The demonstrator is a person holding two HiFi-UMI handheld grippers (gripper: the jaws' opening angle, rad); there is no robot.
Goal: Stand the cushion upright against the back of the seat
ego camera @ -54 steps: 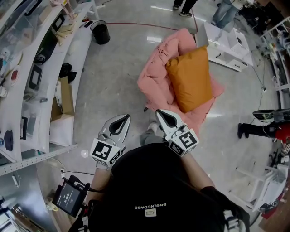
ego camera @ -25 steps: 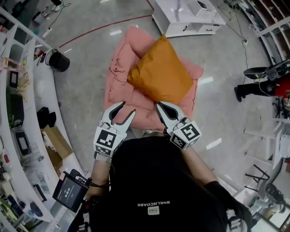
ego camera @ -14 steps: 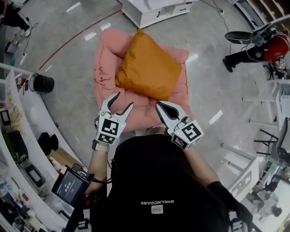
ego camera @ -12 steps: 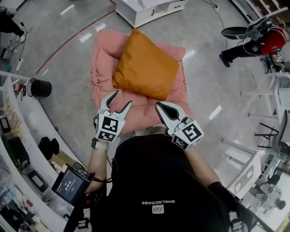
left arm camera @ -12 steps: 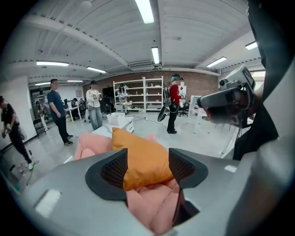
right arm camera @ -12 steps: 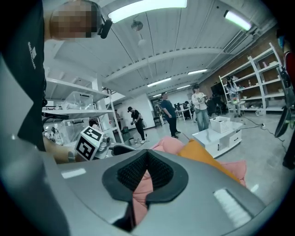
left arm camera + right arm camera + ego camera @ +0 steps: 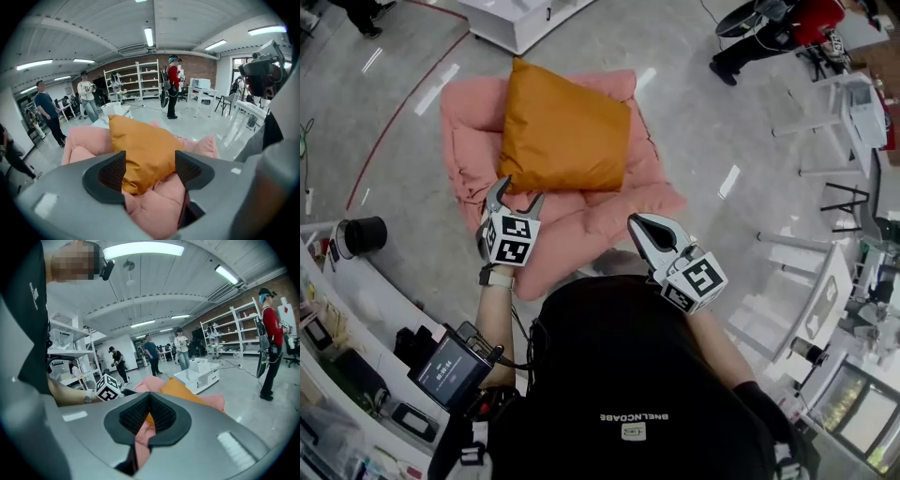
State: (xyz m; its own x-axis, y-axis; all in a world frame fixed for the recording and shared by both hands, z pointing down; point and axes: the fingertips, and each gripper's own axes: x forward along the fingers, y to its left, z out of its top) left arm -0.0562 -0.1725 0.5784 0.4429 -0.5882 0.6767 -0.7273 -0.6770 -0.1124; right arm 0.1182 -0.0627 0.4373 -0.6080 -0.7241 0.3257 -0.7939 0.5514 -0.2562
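Note:
An orange cushion (image 7: 562, 127) lies flat on a pink padded seat (image 7: 581, 230) on the floor. My left gripper (image 7: 518, 192) hovers at the cushion's near left corner, its jaws opening wide. In the left gripper view that cushion (image 7: 145, 140) and the pink seat (image 7: 154, 206) show beyond the left gripper (image 7: 150, 168), whose pads press on nothing. My right gripper (image 7: 637, 225) is shut and empty, held over the seat's near right edge. The right gripper (image 7: 149, 416) looks past its closed pads at the cushion (image 7: 180, 387) and the seat (image 7: 150, 383).
A white low cabinet (image 7: 516, 19) stands behind the seat, and a black bin (image 7: 356, 234) sits on the floor at left. White tables (image 7: 853, 103) are at right. Several people stand around the room, one in red (image 7: 173, 84).
My left gripper has gone forward and down to the cushion's near corner, and its jaws have spread wider. The right gripper stayed shut and shifted a little. The head view swung over the seat.

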